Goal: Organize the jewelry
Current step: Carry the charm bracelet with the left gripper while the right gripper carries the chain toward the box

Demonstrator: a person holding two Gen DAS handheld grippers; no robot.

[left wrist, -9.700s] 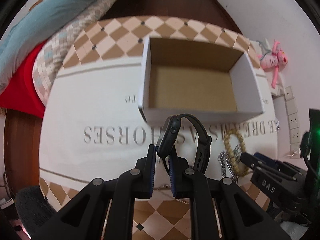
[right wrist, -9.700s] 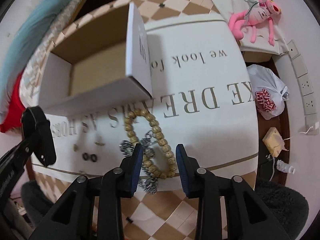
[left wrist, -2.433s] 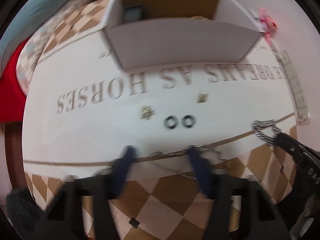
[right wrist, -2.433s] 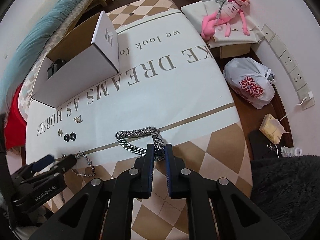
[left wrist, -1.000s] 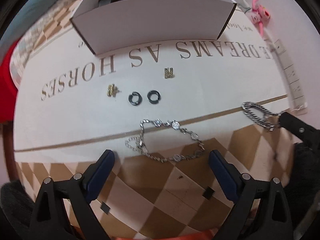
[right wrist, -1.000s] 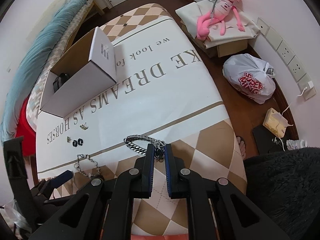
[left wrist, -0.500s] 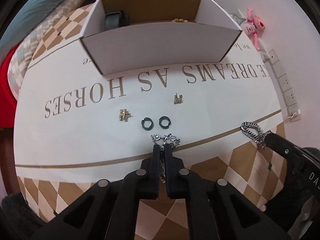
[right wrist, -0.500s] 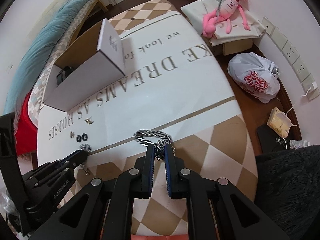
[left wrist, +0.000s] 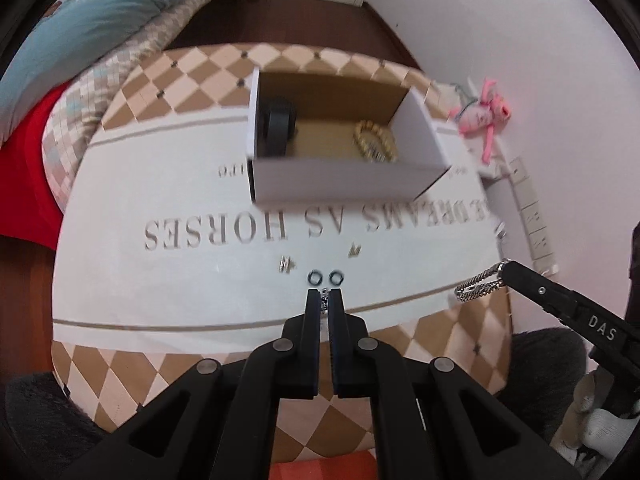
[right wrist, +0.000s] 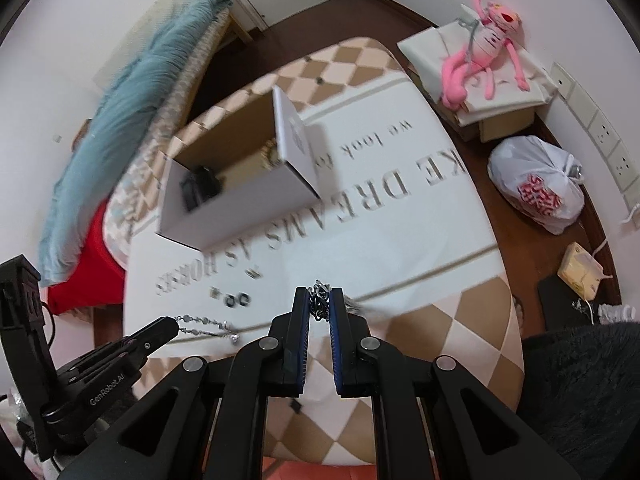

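My left gripper (left wrist: pixel 325 294) is shut on a thin silver link chain (right wrist: pixel 204 325), which hangs from its tips above the table in the right wrist view. My right gripper (right wrist: pixel 319 294) is shut on a thick silver curb chain (left wrist: pixel 478 285), lifted off the table. The open white cardboard box (left wrist: pixel 340 182) stands at the back of the table and holds a black watch (left wrist: pixel 276 126) and a wooden bead bracelet (left wrist: pixel 376 144). On the white cloth lie two black rings (left wrist: pixel 325 277) and two small gold earrings (left wrist: pixel 286 265).
The round table has a checkered cloth edge (left wrist: pixel 452 332) and printed lettering. A bed with a teal blanket (left wrist: pixel 80 28) is at the left. A pink plush toy (right wrist: pixel 484 48), a white plastic bag (right wrist: pixel 540 188) and wall sockets are at the right.
Both grippers have risen from the table with their chains. The box now shows from higher up, with the watch and the bead bracelet visible inside.
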